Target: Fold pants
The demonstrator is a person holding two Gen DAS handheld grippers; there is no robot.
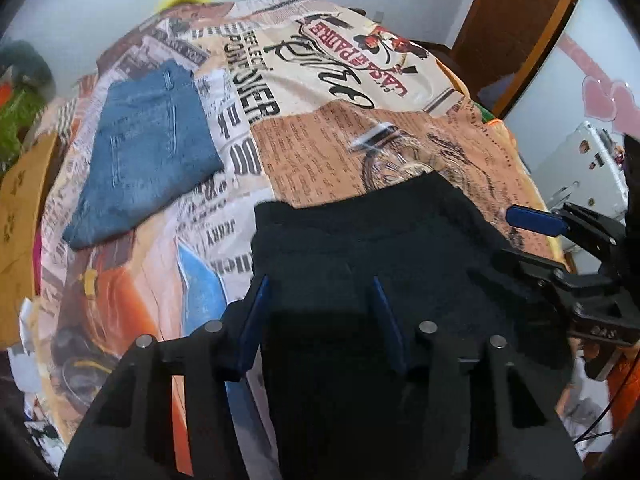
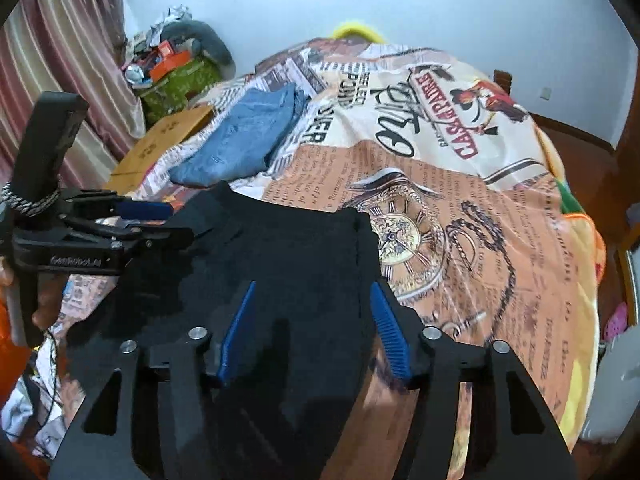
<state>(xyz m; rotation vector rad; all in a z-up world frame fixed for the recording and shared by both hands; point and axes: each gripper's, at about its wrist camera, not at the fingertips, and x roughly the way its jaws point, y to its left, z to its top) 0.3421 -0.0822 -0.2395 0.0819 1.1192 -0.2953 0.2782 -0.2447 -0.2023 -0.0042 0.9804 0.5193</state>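
Black pants (image 1: 360, 248) lie on the printed bedspread at the near edge of the bed, also in the right wrist view (image 2: 280, 256). My left gripper (image 1: 320, 292) is open, its blue-padded fingers spread just above the pants' left part. My right gripper (image 2: 312, 300) is open over the pants' right edge. The right gripper shows from the side in the left wrist view (image 1: 532, 236). The left gripper shows in the right wrist view (image 2: 156, 220). Neither holds cloth.
Folded blue jeans (image 1: 144, 152) lie on the bedspread (image 1: 320, 80) at the far left, also in the right wrist view (image 2: 244, 136). A cardboard box (image 2: 164, 140), clutter and a curtain (image 2: 60, 60) stand left of the bed. A wooden door (image 1: 516, 20) is at right.
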